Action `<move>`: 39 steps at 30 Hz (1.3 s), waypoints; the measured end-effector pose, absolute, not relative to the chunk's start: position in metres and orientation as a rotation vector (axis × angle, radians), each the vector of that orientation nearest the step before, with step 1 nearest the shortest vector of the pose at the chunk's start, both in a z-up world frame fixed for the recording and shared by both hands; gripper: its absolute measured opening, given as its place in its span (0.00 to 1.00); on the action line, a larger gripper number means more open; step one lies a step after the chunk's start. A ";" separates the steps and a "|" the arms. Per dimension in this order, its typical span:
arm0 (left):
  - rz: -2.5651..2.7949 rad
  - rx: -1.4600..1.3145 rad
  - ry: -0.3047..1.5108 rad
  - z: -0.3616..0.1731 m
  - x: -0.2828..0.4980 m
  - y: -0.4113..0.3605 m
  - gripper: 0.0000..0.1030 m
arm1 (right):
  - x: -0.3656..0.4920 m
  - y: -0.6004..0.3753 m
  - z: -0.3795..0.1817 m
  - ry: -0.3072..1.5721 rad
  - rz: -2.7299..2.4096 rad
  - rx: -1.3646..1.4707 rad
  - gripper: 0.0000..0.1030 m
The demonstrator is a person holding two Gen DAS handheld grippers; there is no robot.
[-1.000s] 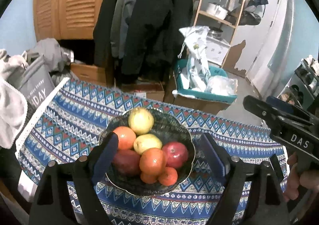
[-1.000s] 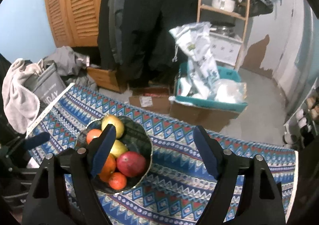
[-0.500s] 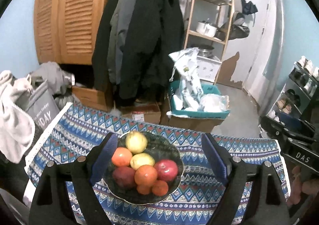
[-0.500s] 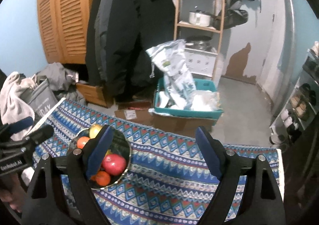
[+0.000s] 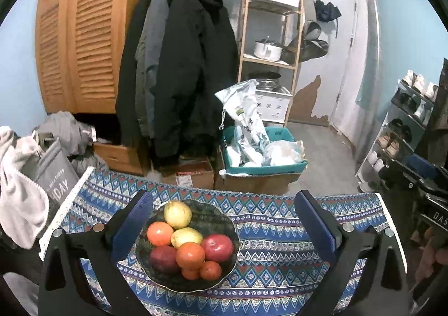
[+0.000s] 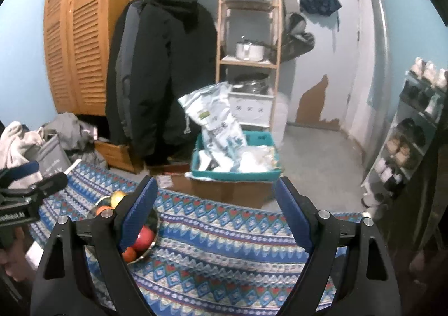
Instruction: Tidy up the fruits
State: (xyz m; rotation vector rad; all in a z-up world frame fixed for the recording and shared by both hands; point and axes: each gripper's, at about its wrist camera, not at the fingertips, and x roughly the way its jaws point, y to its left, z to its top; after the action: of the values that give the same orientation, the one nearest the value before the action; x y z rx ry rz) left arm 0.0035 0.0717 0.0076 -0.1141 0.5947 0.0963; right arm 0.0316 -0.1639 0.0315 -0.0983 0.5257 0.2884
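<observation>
A dark bowl [image 5: 224, 225] sits on a blue patterned tablecloth [image 5: 274, 237]. It holds several fruits: a yellow pear-like fruit [image 5: 177, 213], oranges [image 5: 190, 255] and red apples [image 5: 217, 247]. My left gripper [image 5: 224, 227] is open and empty, held back above the bowl, its left finger beside the bowl's rim. My right gripper [image 6: 217, 218] is open and empty over the cloth right of the bowl [image 6: 152, 246], whose fruits its left finger partly hides. Each gripper shows at the edge of the other's view.
Beyond the table's far edge are a teal crate [image 5: 263, 167] of bags on cardboard boxes, hanging coats [image 5: 184, 69], a wooden shelf [image 5: 268, 36] and a louvred wardrobe. A grey bag and clothes [image 5: 42, 164] lie at the left. A shoe rack [image 5: 406, 125] stands right.
Both grippers have pulled back and up from the bowl, so the bowl looks smaller and lower and more of the room shows. Both stayed open and empty.
</observation>
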 end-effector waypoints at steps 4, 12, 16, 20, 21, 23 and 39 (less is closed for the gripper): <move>0.104 -0.067 0.575 0.014 0.000 0.064 0.99 | 0.023 -0.178 0.036 0.489 0.256 -0.108 0.83; 0.109 -0.040 0.566 0.017 0.002 0.055 0.99 | 0.020 -0.191 0.033 0.480 0.233 -0.104 0.83; 0.114 -0.033 0.579 0.014 0.006 0.051 0.99 | 0.020 -0.196 0.031 0.484 0.219 -0.105 0.83; 0.106 -0.042 0.590 0.012 0.008 0.049 0.99 | 0.020 -0.197 0.031 0.484 0.214 -0.107 0.83; 0.106 -0.043 0.592 0.012 0.008 0.048 0.99 | 0.020 -0.197 0.030 0.486 0.213 -0.109 0.83; 0.105 -0.046 0.594 0.012 0.009 0.048 0.99 | 0.021 -0.198 0.029 0.488 0.209 -0.111 0.83; 0.100 -0.040 0.593 0.014 0.008 0.043 0.99 | 0.020 -0.199 0.027 0.485 0.206 -0.113 0.83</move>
State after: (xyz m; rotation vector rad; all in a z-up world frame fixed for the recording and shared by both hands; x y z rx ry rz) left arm 0.0080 0.0428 0.0144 -0.0404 0.5925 0.0998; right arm 0.0203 -0.1994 0.0272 -0.1125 0.4853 0.2055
